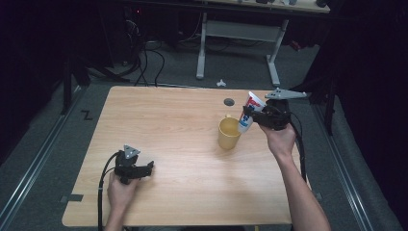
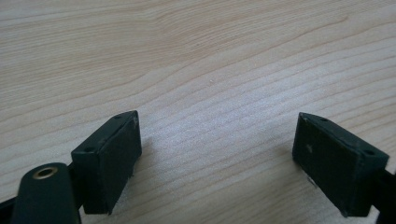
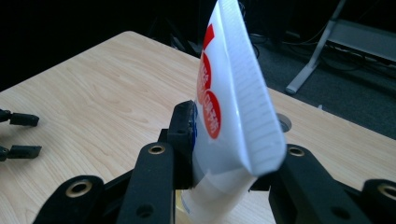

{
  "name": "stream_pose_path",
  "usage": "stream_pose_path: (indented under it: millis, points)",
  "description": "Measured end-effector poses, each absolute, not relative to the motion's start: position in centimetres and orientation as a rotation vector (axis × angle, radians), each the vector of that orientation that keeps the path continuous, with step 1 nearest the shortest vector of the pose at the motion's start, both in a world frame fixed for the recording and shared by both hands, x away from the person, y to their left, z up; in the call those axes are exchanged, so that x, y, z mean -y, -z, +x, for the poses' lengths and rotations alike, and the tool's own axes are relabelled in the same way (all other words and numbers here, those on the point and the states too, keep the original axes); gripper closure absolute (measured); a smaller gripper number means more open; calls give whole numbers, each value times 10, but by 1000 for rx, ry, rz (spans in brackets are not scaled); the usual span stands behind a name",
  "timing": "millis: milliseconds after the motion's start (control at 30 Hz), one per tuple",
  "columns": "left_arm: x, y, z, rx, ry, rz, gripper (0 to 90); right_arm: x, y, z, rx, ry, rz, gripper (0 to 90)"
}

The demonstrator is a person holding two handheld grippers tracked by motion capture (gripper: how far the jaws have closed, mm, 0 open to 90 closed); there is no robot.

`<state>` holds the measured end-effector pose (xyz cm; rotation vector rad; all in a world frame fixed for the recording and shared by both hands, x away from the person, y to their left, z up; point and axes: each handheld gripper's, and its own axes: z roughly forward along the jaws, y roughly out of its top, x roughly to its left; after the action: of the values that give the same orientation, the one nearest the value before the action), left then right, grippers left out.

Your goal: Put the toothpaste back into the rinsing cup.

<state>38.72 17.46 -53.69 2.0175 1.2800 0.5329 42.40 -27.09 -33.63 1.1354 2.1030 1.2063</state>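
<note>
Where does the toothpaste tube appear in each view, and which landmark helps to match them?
High view: tube right of centre, tilted over the yellow cup, in the right tongs.
Left gripper view: bare tabletop between open tongs.
Right gripper view: tube centre, clamped.
Shared landmark: the grey table hole.

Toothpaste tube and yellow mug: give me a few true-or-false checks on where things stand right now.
1. The right gripper is clamped on the toothpaste tube. True.
2. The tube lies flat on the table. False: it is held tilted over the yellow mug.
3. The left gripper holds the mug. False: its fingers are open, with bare wood between them.
4. The mug stands upright. True.
</note>
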Motion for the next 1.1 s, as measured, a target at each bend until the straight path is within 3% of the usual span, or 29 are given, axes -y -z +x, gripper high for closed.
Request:
stream_pose_path:
  millis: [1100]
  points:
    - [-175,537,387,-1280,-534,2018,159,240,356,453,-2122,-1166,1144,692]
